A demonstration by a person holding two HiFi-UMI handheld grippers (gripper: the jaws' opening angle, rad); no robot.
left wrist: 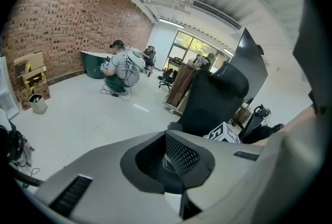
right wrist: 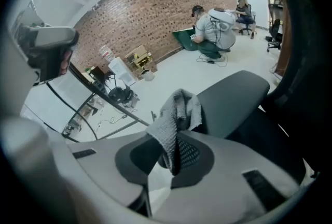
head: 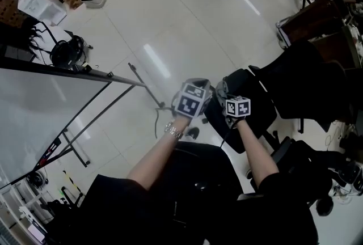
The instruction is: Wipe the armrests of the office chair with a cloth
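In the head view both grippers are held out in front of me over a black office chair (head: 252,96). My right gripper (right wrist: 174,154) is shut on a grey knitted cloth (right wrist: 176,116), which sticks up out of the jaws. A black padded part of the chair (right wrist: 233,94) lies just beyond the cloth. My left gripper (left wrist: 168,159) is shut with nothing in it. It points at the chair's tall black back (left wrist: 212,96), and the right gripper's marker cube (left wrist: 224,134) shows beside it. In the head view the left gripper (head: 190,98) is level with the right gripper (head: 237,106).
A whiteboard on a metal stand (head: 51,108) fills the left. More black chairs (head: 309,76) and desks (head: 317,17) crowd the right. A person (left wrist: 123,70) crouches on the pale floor by the brick wall (left wrist: 57,21). Boxes (head: 42,3) and cables (head: 65,51) lie at the far left.
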